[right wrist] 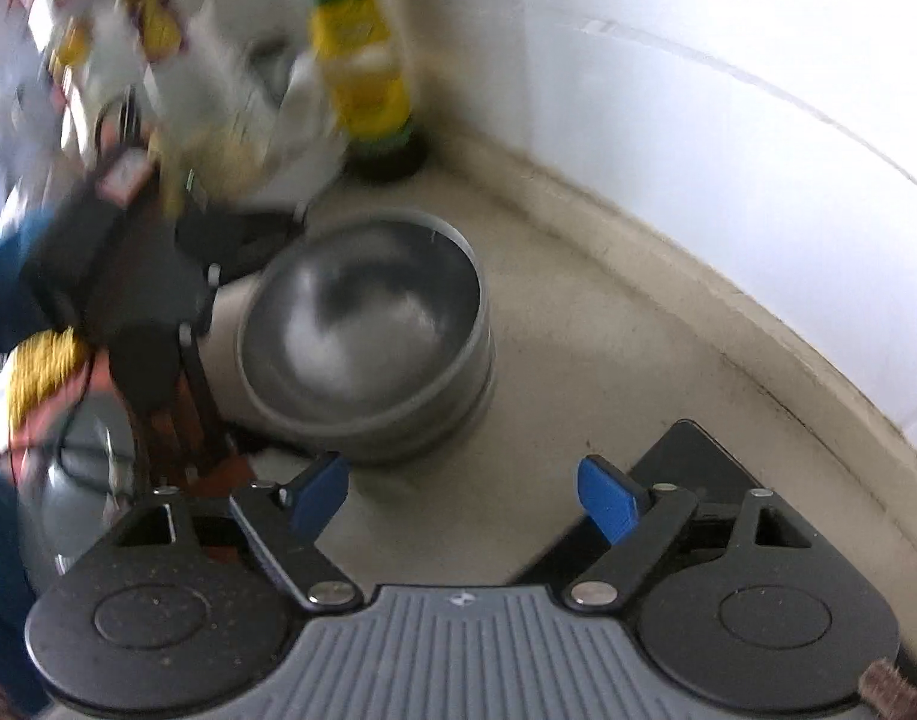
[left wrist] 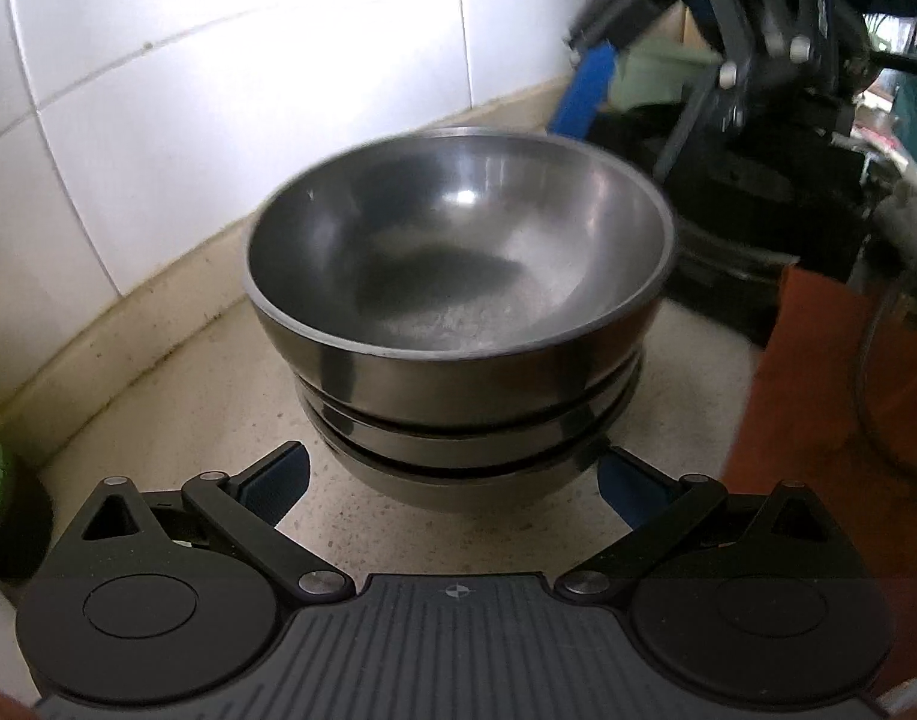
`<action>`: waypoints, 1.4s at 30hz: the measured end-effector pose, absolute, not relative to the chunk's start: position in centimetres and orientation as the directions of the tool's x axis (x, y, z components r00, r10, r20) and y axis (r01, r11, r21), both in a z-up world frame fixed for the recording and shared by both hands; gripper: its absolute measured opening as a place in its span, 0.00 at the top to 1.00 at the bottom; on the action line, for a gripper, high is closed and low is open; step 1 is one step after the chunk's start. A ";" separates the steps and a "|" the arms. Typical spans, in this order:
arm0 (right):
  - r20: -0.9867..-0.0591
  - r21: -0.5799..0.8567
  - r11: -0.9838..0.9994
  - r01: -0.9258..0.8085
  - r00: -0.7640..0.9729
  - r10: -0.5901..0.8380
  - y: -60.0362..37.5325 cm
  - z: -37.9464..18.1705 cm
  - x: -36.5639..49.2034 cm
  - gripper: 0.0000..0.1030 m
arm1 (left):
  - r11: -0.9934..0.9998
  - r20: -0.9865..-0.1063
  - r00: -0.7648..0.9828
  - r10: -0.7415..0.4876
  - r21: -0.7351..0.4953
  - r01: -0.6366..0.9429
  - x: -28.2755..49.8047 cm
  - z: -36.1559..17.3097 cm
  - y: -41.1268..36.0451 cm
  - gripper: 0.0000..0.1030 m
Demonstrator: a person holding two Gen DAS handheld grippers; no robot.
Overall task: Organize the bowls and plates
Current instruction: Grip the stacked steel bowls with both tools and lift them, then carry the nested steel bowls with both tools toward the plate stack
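Observation:
Three steel bowls are nested in a stack (left wrist: 458,276) on the pale counter, close to the tiled wall. My left gripper (left wrist: 452,483) is open wide, its blue-padded fingers (left wrist: 278,480) low on either side of the bottom bowl; whether they touch it I cannot tell. In the right wrist view the same stack (right wrist: 368,336) lies ahead and to the left. My right gripper (right wrist: 464,495) is open above bare counter with nothing between its pads. One of its blue pads (left wrist: 590,90) shows beyond the stack's far right rim. The left gripper (right wrist: 158,300) is a dark blur left of the stack.
A yellow-green bottle (right wrist: 368,60) stands in the corner by the white tiled wall (left wrist: 218,60). A black appliance (left wrist: 758,210) and an orange-red surface (left wrist: 818,420) lie right of the stack. A flat black object (right wrist: 698,462) sits under my right finger. Blurred packets crowd the upper left.

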State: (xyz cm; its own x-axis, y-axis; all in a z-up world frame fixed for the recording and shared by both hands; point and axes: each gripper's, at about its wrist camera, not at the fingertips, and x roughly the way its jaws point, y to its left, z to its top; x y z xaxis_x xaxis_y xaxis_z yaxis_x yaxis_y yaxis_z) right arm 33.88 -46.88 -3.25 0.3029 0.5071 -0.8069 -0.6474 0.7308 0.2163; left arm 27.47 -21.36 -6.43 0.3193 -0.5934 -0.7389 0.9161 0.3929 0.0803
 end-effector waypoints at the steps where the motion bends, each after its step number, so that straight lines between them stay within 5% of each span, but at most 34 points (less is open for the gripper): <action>1: -0.803 0.214 0.718 -0.663 0.299 0.516 -47.1 -3.2 34.2 0.22 | 0.392 -0.743 0.308 -0.594 0.067 0.918 27.8 -6.6 -21.4 0.00; 17: -0.797 0.212 0.203 -0.956 -0.049 0.602 -40.6 -9.0 40.3 0.22 | 0.335 -0.735 0.225 -0.639 -0.003 0.942 31.2 -7.5 -22.7 0.00; 23: -0.795 0.170 0.172 -0.970 -0.032 0.605 -39.0 -10.3 40.6 0.02 | 0.362 -0.705 0.256 -0.661 -0.001 0.932 30.7 -7.7 -22.5 0.00; 42: -0.844 0.011 0.247 -0.969 0.123 0.522 -36.7 -10.6 37.3 0.03 | 0.395 -0.692 0.346 -0.633 0.095 0.914 27.4 -6.9 -22.2 0.00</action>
State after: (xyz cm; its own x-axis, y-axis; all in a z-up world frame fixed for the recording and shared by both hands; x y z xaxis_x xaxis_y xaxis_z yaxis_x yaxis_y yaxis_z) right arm 37.32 -36.66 -10.55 0.1234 0.5224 -0.8437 -0.9690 0.2468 0.0111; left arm 27.42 -22.21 -6.93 0.3461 -0.6331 -0.6924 0.9136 0.3953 0.0951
